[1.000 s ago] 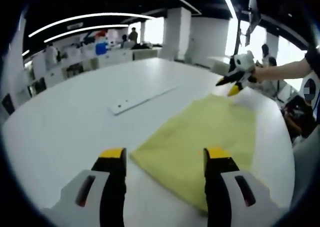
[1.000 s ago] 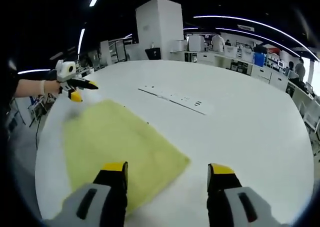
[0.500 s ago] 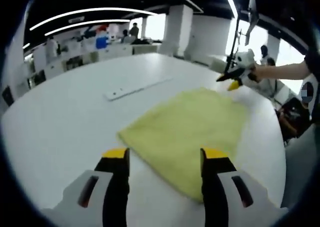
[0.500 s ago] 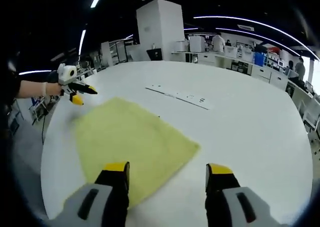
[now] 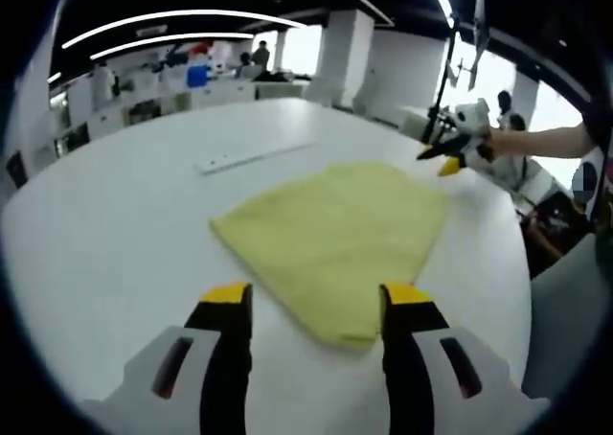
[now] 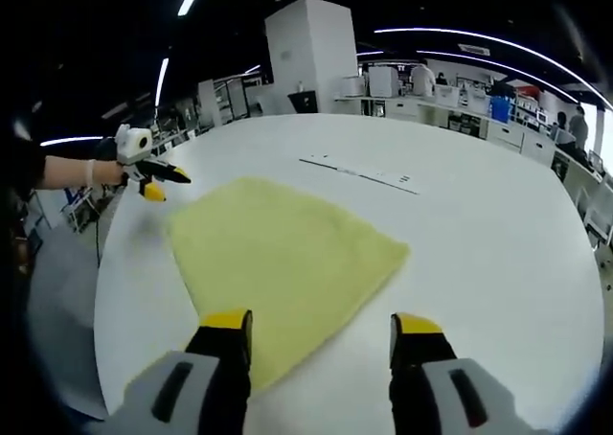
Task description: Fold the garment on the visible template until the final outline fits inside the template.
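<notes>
My left gripper (image 5: 306, 306) is held wide and empty over the near corner of the yellow garment (image 5: 335, 229), which lies flat on the white table (image 5: 105, 234). My right gripper (image 6: 311, 334) is likewise wide. Risk: pinching a single layer would drag the cloth askew. The right gripper view shows the printed strip (image 6: 359, 171) plainly; no template outline is discernible

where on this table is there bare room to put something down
Bare white table stretches wide beyond the yellow cloth, past the thin white strip. In the left gripper view, bare table also lies left of the cloth. Tightest along the edge by the cloth.
</notes>
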`<move>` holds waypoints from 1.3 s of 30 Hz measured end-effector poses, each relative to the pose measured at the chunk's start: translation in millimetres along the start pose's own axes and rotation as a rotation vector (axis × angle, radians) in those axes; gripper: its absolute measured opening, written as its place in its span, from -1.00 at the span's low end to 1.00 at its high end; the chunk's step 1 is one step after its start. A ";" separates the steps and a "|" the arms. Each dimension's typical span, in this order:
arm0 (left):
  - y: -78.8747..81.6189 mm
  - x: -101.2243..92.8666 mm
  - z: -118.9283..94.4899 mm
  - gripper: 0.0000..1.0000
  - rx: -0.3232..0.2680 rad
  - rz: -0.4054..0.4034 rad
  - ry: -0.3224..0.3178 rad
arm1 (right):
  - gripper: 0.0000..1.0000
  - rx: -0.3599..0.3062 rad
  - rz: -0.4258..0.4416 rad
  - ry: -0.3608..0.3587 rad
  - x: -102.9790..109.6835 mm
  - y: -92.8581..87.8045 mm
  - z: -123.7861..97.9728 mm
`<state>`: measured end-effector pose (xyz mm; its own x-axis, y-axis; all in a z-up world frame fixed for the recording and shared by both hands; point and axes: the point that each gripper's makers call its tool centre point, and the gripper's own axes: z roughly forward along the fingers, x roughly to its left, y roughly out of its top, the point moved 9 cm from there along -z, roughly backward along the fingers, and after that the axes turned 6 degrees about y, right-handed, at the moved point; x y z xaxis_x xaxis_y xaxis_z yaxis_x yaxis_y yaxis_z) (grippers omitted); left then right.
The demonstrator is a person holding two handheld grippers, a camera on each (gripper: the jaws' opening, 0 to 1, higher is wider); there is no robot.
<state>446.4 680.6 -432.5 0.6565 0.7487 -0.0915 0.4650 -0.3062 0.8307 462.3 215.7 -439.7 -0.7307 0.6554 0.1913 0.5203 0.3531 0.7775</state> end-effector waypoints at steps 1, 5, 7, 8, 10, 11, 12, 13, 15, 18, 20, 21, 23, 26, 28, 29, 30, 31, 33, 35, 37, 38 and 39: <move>-2.2 -0.7 -2.8 -0.02 0.001 -0.002 0.000 | 0.12 -0.001 0.002 0.003 3.9 -2.8 -2.7; -12.6 -8.9 -12.6 -0.05 0.010 -0.006 -0.001 | 0.10 -0.003 0.001 0.004 12.5 -11.2 -9.8; -17.2 -14.8 -16.1 -0.08 0.016 -0.017 -0.004 | 0.09 -0.005 0.008 0.004 16.9 -15.5 -12.8; -19.8 -18.4 -17.8 -0.09 0.018 -0.019 -0.005 | 0.09 -0.006 0.013 0.003 19.2 -18.4 -14.3; -24.1 -23.4 -18.6 -0.12 0.024 -0.026 -0.010 | 0.08 -0.008 0.016 0.000 23.4 -23.0 -17.4; -26.0 -24.1 -18.2 -0.14 0.026 -0.029 -0.012 | 0.08 -0.009 0.022 -0.001 24.9 -24.7 -18.7; -28.0 -25.0 -17.9 -0.15 0.028 -0.031 -0.015 | 0.08 -0.015 0.028 -0.001 27.7 -27.2 -20.4; -30.3 -25.4 -17.5 -0.17 0.030 -0.034 -0.018 | 0.08 -0.018 0.030 -0.002 29.0 -28.8 -21.4; -35.8 -26.7 -17.1 -0.18 0.031 -0.048 -0.020 | 0.08 -0.024 0.043 0.001 31.0 -33.1 -23.4; -42.7 -30.1 -17.8 -0.18 0.039 -0.057 -0.025 | 0.05 -0.012 0.042 -0.002 34.4 -39.6 -25.1; -45.1 -29.7 -17.4 -0.20 0.041 -0.062 -0.025 | 0.03 -0.010 0.049 0.001 35.2 -42.4 -25.9; -46.6 -28.7 -17.1 -0.21 0.041 -0.070 -0.024 | -0.01 -0.011 0.058 0.004 36.3 -43.4 -26.4; -48.2 -28.1 -17.0 -0.27 0.043 -0.081 -0.019 | -0.14 -0.008 0.065 0.016 36.9 -44.8 -25.4; -49.8 -30.7 -17.5 -0.38 0.050 -0.087 -0.011 | -0.44 0.007 0.080 0.040 39.1 -50.5 -20.7; -49.2 -34.2 -17.1 -0.40 0.051 -0.092 -0.008 | -0.53 0.023 0.068 0.051 41.1 -53.9 -16.4; -49.7 -35.8 -15.7 -0.41 0.054 -0.092 -0.007 | -0.53 0.031 0.061 0.052 41.7 -55.6 -14.1; -50.1 -36.6 -14.8 -0.43 0.056 -0.092 -0.006 | -0.53 0.036 0.061 0.053 42.0 -56.7 -12.3; -50.1 -38.2 -14.3 -0.45 0.057 -0.091 -0.008 | -0.54 0.042 0.062 0.054 41.7 -58.0 -10.4; -50.9 -39.4 -12.9 -0.47 0.056 -0.093 -0.007 | -0.57 0.045 0.059 0.053 40.2 -59.4 -8.4; -53.0 -39.0 -11.1 -0.51 0.058 -0.098 -0.005 | -0.63 0.046 0.058 0.053 36.2 -61.2 -5.1; -54.6 -38.9 -9.7 -0.52 0.061 -0.106 0.000 | -0.69 0.051 0.060 0.055 37.0 -62.5 -3.8; -55.8 -38.3 -9.3 -0.53 0.058 -0.105 -0.002 | -0.71 0.053 0.058 0.055 37.8 -62.8 -2.3; -56.1 -38.1 -8.8 -0.54 0.057 -0.106 0.000 | -0.73 0.047 0.054 0.053 38.3 -62.4 -1.8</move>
<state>390.1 674.4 -470.8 0.6021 0.7786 -0.1770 0.5649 -0.2587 0.7836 401.1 217.6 -479.8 -0.7226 0.6385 0.2648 0.5790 0.3498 0.7365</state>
